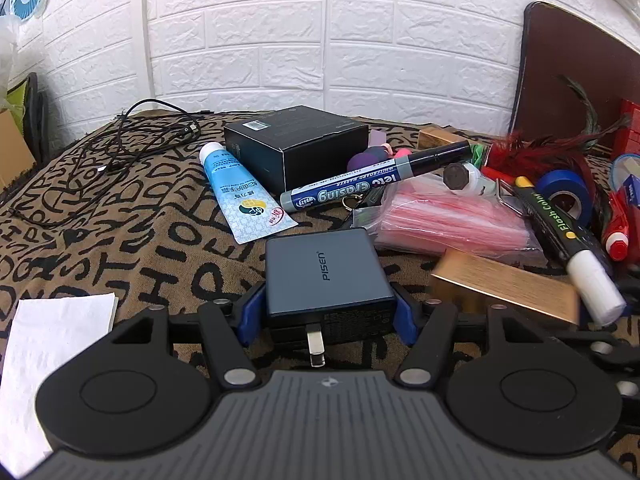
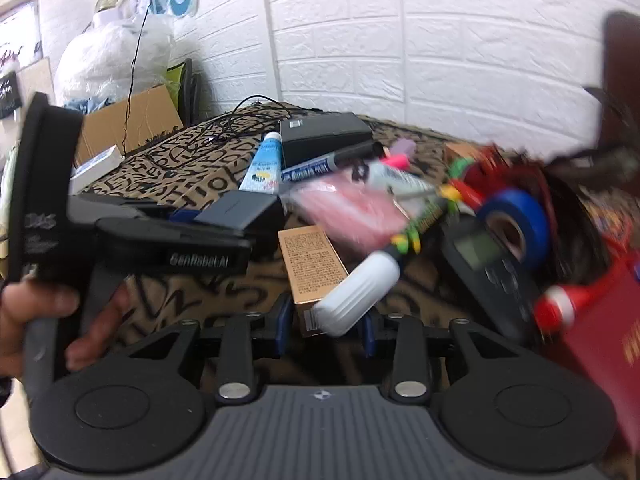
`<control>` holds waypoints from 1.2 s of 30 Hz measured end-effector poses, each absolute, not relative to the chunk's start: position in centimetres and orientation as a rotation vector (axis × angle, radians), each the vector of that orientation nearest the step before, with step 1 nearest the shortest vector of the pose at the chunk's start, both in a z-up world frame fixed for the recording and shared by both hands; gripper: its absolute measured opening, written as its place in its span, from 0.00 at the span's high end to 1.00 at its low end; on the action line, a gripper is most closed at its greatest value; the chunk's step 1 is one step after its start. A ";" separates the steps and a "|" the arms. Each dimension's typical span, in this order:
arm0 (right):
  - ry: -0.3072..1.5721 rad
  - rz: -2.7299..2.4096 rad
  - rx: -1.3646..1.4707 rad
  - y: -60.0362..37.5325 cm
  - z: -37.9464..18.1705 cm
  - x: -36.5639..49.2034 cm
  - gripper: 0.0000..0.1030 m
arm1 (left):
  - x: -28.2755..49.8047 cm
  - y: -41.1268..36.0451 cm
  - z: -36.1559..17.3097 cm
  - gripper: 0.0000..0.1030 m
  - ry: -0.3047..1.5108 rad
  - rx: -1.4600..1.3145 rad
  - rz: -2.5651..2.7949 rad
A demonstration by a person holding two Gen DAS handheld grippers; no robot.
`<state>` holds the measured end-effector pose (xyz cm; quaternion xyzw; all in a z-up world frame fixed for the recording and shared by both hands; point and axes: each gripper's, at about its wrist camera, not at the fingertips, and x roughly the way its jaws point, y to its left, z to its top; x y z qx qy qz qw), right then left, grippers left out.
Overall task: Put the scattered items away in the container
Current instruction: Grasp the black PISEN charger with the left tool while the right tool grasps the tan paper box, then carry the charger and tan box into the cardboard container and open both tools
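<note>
My left gripper (image 1: 328, 316) is shut on a grey PISEN charger (image 1: 326, 276), its plug prongs pointing back at the camera; it is held just above the patterned cloth. It also shows in the right wrist view (image 2: 240, 210), gripped by the left tool. My right gripper (image 2: 326, 328) has its blue fingers around the white cap of a black Flash Color marker (image 2: 360, 292), over a gold box (image 2: 312, 268); the view is blurred. No container for the items is clearly visible.
On the cloth lie a blue hand-cream tube (image 1: 244, 196), a black box (image 1: 300, 140), a whiteboard marker (image 1: 376, 180), a pink bag (image 1: 448, 220), blue tape (image 1: 564, 196), a black cable (image 1: 132, 140) and white paper (image 1: 44, 352). A calculator (image 2: 492, 272) lies right.
</note>
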<state>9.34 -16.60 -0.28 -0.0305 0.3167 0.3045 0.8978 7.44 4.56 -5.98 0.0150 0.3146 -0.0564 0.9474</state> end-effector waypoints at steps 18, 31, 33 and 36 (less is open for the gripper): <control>0.669 0.565 -0.057 -18.2 -0.8 5.0 0.66 | 4.6 4.5 -5.5 0.40 0.627 0.032 -0.171; 0.640 0.556 -0.079 -16.3 -0.8 6.1 0.71 | 4.2 3.7 -5.5 0.41 0.612 0.047 -0.148; 0.624 0.551 -0.071 -16.5 -0.5 5.8 0.71 | 3.8 3.7 -5.1 0.41 0.589 0.044 -0.153; 0.591 0.536 -0.055 -17.1 0.5 5.2 0.71 | 3.4 3.5 -4.0 0.43 0.554 0.049 -0.170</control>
